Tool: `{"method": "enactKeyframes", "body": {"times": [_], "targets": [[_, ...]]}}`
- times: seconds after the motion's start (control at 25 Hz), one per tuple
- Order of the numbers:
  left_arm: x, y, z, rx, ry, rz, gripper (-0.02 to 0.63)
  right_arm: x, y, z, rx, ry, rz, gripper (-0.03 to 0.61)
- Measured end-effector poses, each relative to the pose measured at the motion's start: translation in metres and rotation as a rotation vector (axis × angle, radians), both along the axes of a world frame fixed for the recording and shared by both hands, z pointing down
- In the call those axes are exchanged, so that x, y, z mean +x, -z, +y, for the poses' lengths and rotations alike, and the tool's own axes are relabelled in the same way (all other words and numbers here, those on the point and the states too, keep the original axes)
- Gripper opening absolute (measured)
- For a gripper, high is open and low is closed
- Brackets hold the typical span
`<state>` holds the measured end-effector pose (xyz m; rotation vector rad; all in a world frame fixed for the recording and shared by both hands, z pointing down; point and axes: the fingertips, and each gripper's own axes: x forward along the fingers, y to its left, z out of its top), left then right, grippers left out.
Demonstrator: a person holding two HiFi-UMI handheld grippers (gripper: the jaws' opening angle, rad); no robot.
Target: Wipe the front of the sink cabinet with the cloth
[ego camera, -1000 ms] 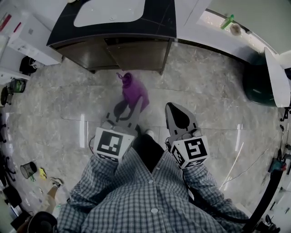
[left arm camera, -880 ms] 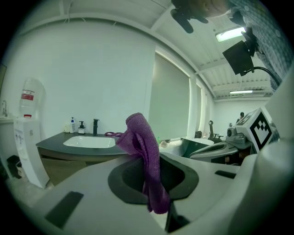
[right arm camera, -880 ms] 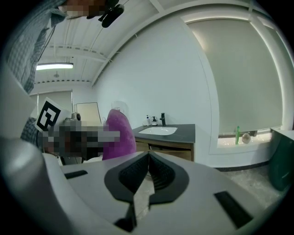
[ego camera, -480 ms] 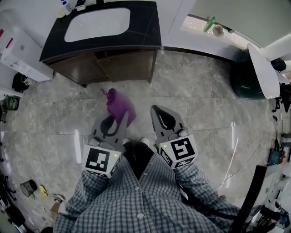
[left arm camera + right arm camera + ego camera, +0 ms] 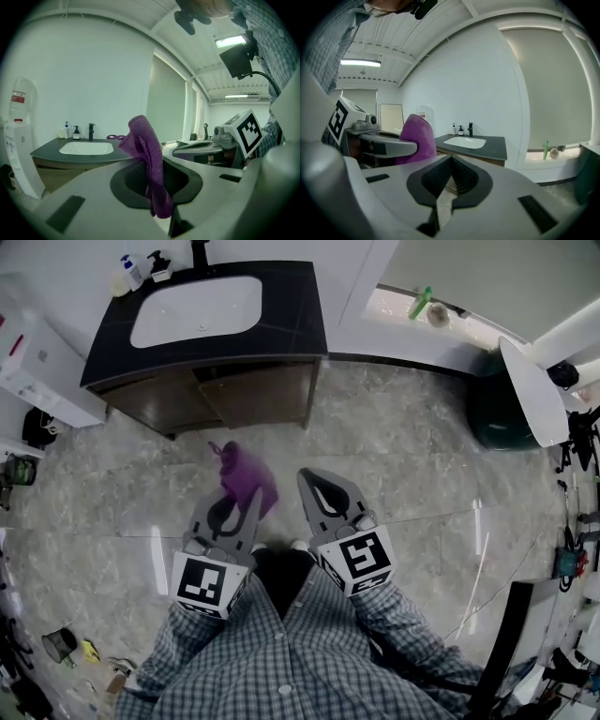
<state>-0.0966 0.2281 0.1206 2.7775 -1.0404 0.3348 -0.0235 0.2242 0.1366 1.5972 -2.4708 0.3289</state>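
Bathroom, grey marble floor (image 5: pixel 403 456); dark-topped sink cabinet (image 5: pixel 253 395) at 12 o'clock, doors facing the person.
Both grippers are held low by the torso, pointing to 12. Left gripper (image 5: pixel 251 502) is clamped on the purple cloth (image 5: pixel 246 479), which hangs bunched and fuzzy over the floor, apart from the cabinet. Right gripper (image 5: pixel 314 482) sits at its 3 o'clock, jaws together, nothing between them.

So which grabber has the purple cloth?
The left gripper. Its jaws are shut on the purple cloth, which hangs from them. The right gripper is shut too, with nothing between its jaws.
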Motion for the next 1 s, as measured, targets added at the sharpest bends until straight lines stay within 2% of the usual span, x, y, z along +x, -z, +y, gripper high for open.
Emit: {"method": "enactKeyframes", "body": {"times": [0.32, 0.6, 1.0], "targets": [[-0.019, -0.003, 0.003, -0.011, 0.043, 0.006, 0.054, -0.012, 0.009, 0.007, 0.029, 0.034, 0.052, 0.017], [-0.024, 0.001, 0.014, -0.003, 0.056, 0.050, 0.054, -0.014, 0.005, 0.019, 0.006, 0.036, 0.026, 0.015], [-0.040, -0.014, 0.030, -0.032, 0.085, 0.030, 0.054, -0.032, -0.005, 0.033, -0.027, 0.082, 0.031, 0.017]]}}
